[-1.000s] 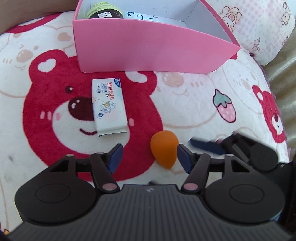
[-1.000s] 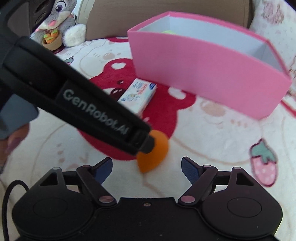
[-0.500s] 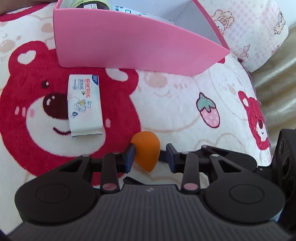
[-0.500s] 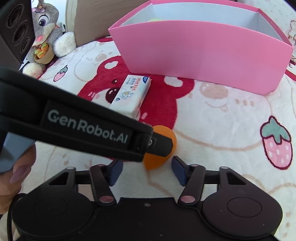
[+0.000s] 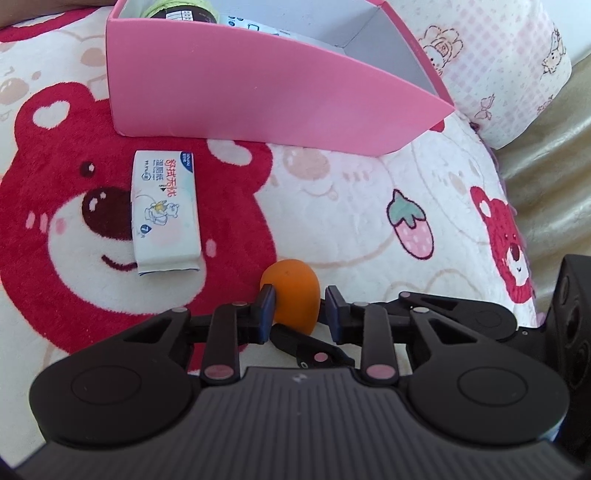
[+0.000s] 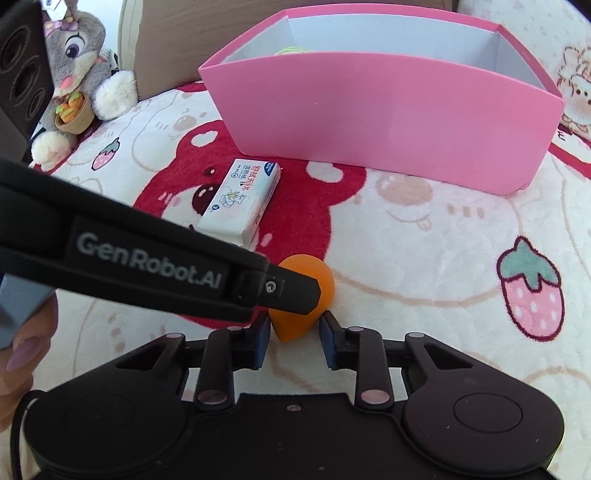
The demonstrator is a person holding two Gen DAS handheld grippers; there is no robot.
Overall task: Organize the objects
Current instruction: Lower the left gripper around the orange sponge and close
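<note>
On the bear blanket, near the pink box, both grippers' jaws have just closed onto the orange makeup sponge (left gripper, right gripper); it looks ready for lifting.

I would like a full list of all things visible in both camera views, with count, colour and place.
sponge: one, orange, on the blanket, between both grippers' fingers
wipes pack: one, white, on the red bear print
box: one, pink, behind the pack
yarn ball: one, green, inside the box
blanket: one, cream with red bears
pillow: one, pink check, right of the box
plush rabbit: one, grey, far left
left hand-held gripper: one, black, closed on the sponge
right hand-held gripper: one, black, closed on the sponge
hand: one, lower left edge
</note>
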